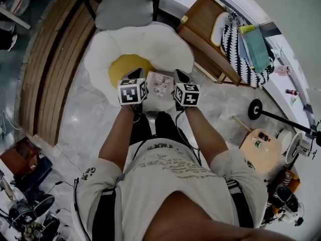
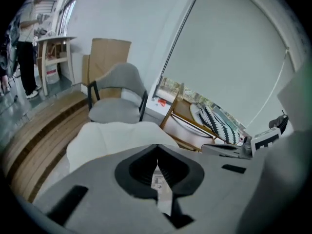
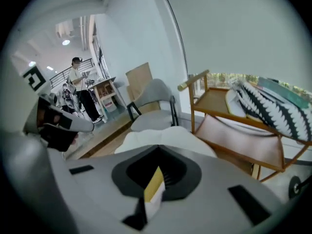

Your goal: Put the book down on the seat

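Observation:
A thin book [image 1: 160, 83] with a printed cover hangs flat between my two grippers, just above the near edge of the seat, a white egg-shaped cushion [image 1: 150, 41] with a yellow middle [image 1: 124, 67]. My left gripper [image 1: 136, 76] is shut on the book's left edge, and my right gripper [image 1: 180, 76] on its right edge. In the left gripper view the black jaws [image 2: 157, 179] pinch the white pages [image 2: 164, 197], with the seat [image 2: 112, 135] beyond. The right gripper view has the jaws [image 3: 155, 184] clamped on the yellow-edged book [image 3: 153, 191] above the seat [image 3: 161, 135].
A grey chair [image 1: 123, 9] stands behind the seat. At the right is a wooden rack [image 1: 205, 39] holding a striped cushion [image 1: 241, 49]. A wooden slatted platform [image 1: 45, 69] runs along the left. A round wooden stool [image 1: 261, 144] and a barbell [image 1: 256, 109] stand at the right. A person [image 3: 78, 87] is far back.

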Motion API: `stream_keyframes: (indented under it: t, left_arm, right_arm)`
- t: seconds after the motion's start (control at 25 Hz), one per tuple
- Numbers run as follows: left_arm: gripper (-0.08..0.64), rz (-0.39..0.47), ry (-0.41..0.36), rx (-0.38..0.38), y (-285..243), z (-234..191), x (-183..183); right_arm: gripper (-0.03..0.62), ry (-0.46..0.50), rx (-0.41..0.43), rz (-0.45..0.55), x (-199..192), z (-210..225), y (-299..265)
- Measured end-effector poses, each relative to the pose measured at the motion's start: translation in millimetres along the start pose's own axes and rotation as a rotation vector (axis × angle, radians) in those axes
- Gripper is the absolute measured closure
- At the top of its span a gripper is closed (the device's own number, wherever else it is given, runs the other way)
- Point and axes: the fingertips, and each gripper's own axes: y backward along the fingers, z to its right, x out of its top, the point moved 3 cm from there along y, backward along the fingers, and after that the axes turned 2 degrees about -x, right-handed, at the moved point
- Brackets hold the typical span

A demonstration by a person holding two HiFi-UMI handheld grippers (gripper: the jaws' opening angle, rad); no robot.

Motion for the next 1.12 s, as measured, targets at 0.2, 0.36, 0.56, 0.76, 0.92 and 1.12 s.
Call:
stream_keyframes:
  t: [0.2,0.36,0.56,0.76,0.92,1.12]
  left_arm:
    - [0.538,0.121,-0.070,0.057,56,3,66]
    - [0.538,0.213,-0.081,0.063,94,12,106]
    - [0.538,0.324,-0.118,0.075,128,24,155]
    - [0.538,0.423,-0.181,0.080,166,46,187]
    - [0.538,0.518,-0.239,0.076,198,64,214]
    - [0.537,0.626,-0.294,0.112,238,70,233]
  right_arm:
    - [0.565,0.085,0.050,0.153,85,-40,33]
    - [0.566,0.094,0.067,0.298,146,-66,68]
    - [0.565,0.111,0.077,0.496,219,-89,106]
    - [0.565,0.129,0.134,0.641,267,-109,153]
    - [0.566,0.148,0.154,0.730,293,-120,181]
    - [0.566,0.175,0.159,0.796,301,-128,201]
